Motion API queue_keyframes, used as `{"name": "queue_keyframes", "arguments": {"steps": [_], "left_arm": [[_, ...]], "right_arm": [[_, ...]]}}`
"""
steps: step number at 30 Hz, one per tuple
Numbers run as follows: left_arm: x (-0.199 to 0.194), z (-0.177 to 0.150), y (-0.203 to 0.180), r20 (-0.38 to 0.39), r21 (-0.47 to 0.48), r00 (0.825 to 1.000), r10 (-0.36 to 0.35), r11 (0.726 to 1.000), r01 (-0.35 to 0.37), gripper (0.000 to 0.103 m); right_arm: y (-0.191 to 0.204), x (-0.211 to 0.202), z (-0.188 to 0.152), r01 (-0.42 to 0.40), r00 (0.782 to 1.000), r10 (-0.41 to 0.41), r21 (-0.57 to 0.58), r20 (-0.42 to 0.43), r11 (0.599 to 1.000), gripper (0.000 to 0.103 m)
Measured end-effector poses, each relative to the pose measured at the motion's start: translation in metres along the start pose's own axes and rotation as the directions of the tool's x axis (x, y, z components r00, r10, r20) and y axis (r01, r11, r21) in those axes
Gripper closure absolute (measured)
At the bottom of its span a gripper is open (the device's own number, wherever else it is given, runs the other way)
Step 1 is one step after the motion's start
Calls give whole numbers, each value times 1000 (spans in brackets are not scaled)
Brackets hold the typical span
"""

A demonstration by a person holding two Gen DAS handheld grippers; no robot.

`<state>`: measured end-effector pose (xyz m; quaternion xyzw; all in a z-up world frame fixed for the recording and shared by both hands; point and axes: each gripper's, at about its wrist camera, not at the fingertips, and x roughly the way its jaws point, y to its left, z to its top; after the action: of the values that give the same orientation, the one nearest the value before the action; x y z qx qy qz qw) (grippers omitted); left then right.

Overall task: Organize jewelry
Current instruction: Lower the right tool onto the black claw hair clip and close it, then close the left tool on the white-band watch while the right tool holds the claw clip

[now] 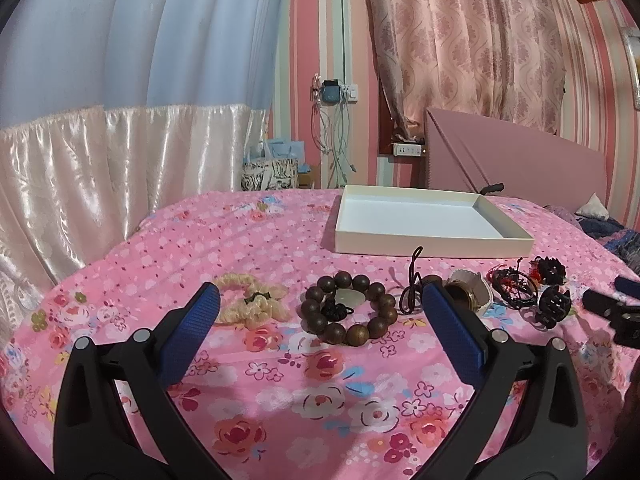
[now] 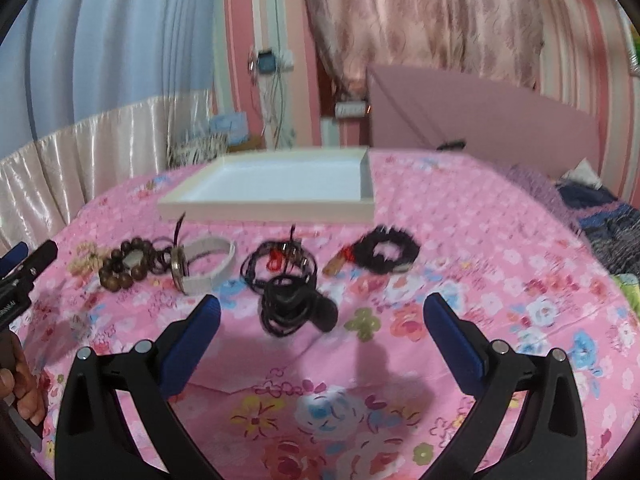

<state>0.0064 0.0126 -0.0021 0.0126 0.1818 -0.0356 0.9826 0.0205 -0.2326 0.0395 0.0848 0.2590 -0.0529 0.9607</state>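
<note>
- While my left gripper and right gripper hover with jaws apart, I see the dark wooden bead bracelet lying ahead.
- At one o'clock sits the shallow white box.

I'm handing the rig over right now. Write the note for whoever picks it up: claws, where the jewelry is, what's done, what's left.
Left claw: open, holding nothing, facing the wooden bead bracelet.
Right claw: open, holding nothing, facing the black hair clip.
White tray: on the bedspread behind the row of items, nothing in it.
Row in front of the tray: cream scrunchie, bead bracelet, white watch, black cords, black hair tie.
Done: nothing is in the tray.
Left: every piece.
</note>
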Motion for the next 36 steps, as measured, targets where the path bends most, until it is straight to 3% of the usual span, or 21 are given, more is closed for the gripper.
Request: {"name": "queue_keyframes", "arguments": {"steps": [5,7,10,13,14,15,21,30,32,36], "left_arm": [[21,0,4,-106,-26,994,3,1000,-5,3],[42,-2,7,-211,-37,977,36,998,-45,3],[65,-7,12,-317,-58,948,-7,998,-12,8],[65,-8,14,-310,-74,950,-43,997,21,9],[63,-8,13,-300,-69,953,-49,997,30,9],[61,-7,10,-288,-59,956,-54,997,39,9],[57,-1,-9,-291,-84,950,-115,992,95,8],[65,11,-79,-303,-61,935,-184,983,174,9],[71,11,-91,-312,-67,932,-185,983,173,10],[86,5,-114,-349,-50,923,-160,987,153,31]], "right_arm": [[1,33,3,-30,990,31,12,-137,999,2],[2,43,6,-33,987,35,19,-158,999,2],[5,56,6,-36,978,39,20,-205,999,6],[6,70,5,-56,963,61,24,-261,998,31],[5,75,4,-66,956,72,31,-284,997,47],[5,78,3,-69,952,77,37,-295,997,51],[3,78,5,-86,956,92,32,-278,996,51],[-27,69,16,-52,975,52,6,-218,999,51],[-36,70,15,-77,972,86,51,-216,996,51],[-45,71,14,-107,969,126,97,-214,989,51]]}}
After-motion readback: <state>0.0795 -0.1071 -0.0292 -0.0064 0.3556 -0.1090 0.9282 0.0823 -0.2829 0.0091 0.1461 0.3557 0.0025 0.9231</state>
